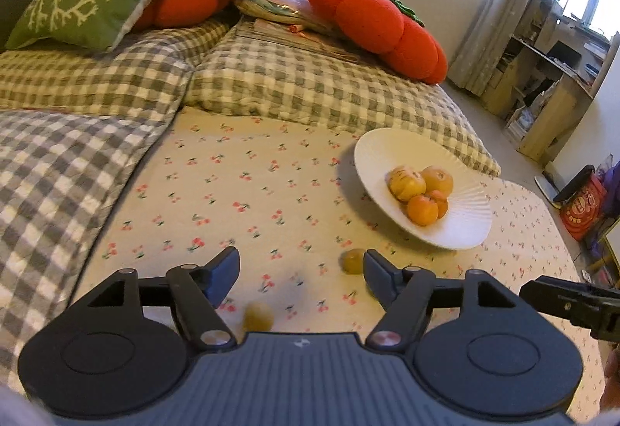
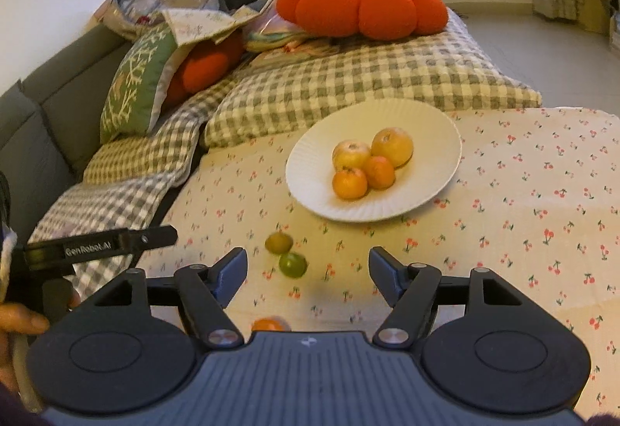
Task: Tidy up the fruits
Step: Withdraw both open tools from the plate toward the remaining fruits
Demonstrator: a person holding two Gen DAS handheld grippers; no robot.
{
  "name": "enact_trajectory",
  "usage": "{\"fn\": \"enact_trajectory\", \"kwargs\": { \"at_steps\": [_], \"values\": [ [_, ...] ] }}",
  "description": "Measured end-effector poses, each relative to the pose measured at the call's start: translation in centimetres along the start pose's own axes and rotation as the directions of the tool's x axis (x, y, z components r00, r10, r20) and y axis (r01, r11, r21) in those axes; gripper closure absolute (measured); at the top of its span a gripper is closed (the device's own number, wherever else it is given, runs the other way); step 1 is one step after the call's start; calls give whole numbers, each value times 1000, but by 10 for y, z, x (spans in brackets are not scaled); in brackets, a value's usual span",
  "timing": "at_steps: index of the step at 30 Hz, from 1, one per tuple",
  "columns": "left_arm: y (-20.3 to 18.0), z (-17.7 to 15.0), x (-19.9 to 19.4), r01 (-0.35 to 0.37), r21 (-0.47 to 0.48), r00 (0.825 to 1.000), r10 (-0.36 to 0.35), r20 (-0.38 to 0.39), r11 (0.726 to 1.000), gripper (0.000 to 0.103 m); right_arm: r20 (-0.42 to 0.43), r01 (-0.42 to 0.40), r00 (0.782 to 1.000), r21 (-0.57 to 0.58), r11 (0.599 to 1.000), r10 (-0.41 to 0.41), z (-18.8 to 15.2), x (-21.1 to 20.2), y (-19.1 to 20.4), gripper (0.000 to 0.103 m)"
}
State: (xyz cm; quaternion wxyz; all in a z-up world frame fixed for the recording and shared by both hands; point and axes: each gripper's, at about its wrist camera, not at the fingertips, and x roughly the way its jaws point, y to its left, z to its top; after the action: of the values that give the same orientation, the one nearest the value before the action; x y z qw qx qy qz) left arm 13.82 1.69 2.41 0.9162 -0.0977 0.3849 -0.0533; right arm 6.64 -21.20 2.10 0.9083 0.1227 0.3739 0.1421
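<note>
Hovering with jaws apart and empty, the left gripper [image 1: 300,273] and right gripper [image 2: 308,271] faced loose fruits, a yellow-green fruit [image 2: 278,242] and green fruit [image 2: 293,264] on the cherry-print cloth [image 2: 523,213] near the plate [image 2: 310,170]; straddle one squarely, then close gently.

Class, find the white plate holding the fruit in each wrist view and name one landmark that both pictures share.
Left wrist view: the white plate sits right of centre on the cherry-print cloth, tilted.
Right wrist view: the white plate sits near the centre, above the open jaws.
Shared landmark: the red pumpkin-shaped cushion, on the checked bedding behind the plate in both views.
</note>
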Motion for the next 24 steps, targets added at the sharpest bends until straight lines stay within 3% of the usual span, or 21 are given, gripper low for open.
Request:
{"fn": "enact_trajectory", "kwargs": {
  "at_steps": [16, 24],
  "values": [
    [15, -52, -15, 12, 26, 996, -10, -86, 1000, 40, -145, -54, 989, -155, 986, 31, -56, -1, 37, 36],
    [24, -55, -2, 19, -47, 992, -24, -124, 999, 40, -201, -45, 980, -195, 980, 5, -81, 4, 45, 36]
  ]
}}
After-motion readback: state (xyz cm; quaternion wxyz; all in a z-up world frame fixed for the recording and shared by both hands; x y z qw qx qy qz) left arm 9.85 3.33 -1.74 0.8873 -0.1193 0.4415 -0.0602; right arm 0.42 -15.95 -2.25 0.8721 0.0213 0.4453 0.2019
